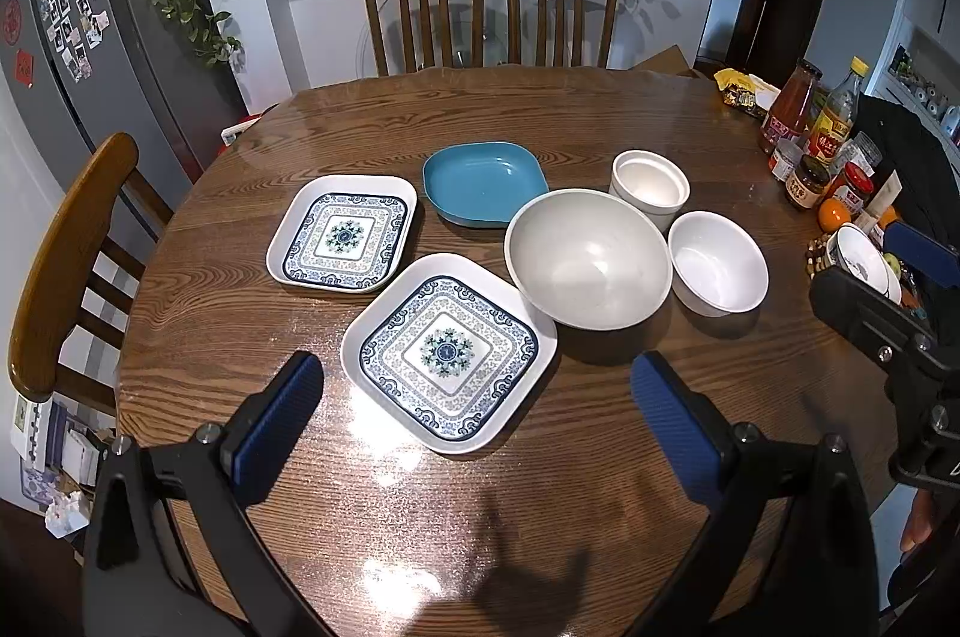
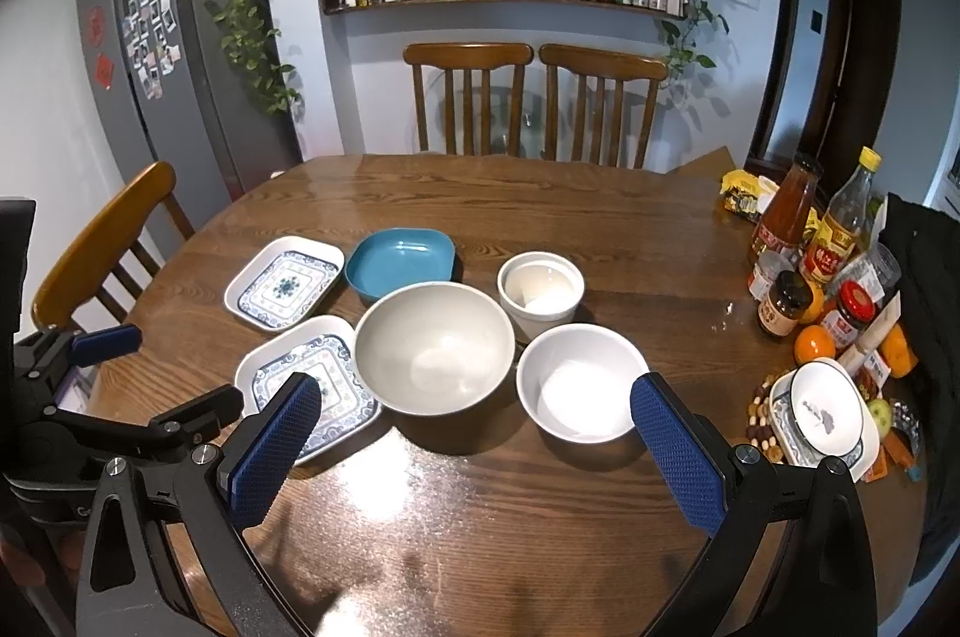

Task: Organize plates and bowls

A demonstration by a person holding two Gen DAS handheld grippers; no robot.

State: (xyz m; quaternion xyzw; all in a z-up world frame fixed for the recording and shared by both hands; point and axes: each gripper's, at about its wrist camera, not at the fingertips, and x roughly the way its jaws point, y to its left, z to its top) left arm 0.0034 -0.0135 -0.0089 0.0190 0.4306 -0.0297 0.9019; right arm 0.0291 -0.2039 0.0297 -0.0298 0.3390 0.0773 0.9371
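From the left wrist view: left gripper (image 1: 477,406) spread wide and holding nothing, hovering above the near part of the wooden table (image 1: 600,109), the near patterned plate (image 1: 449,352) lying between the blue pads, toward 12 o'clock from the gap. Second patterned plate (image 1: 342,233) at 11 o'clock, just beside the first and apart from it. Blue square dish (image 1: 485,181) at 12 o'clock, farther back; large grey bowl (image 1: 588,258) at 1 o'clock, its rim seeming to overlap the near plate's corner, though contact cannot be told. White ramekin (image 1: 649,181) behind it, small white bowl (image 1: 718,260) at 2 o'clock. Best first step, by judgement: stack plate on plate. Come down low at the near plate's free edge, away from the grey bowl, pinch the raised rim only, lift level, set it square on the other plate. From the right wrist view: right gripper (image 2: 474,433) likewise spread and empty, the grey bowl (image 2: 435,346) at 12 o'clock between its pads, the small white bowl (image 2: 582,382) at 1 o'clock, the ramekin (image 2: 540,292) beyond. The left tool's body visible at 9 o'clock. Sensible here: take the small white bowl by its near rim, one pad inside, one outside, and nest it in the grey bowl. Steer clear of the jars and bottles (image 2: 798,265) at 3 o'clock, and keep both tools from crossing over the grey bowl at once.
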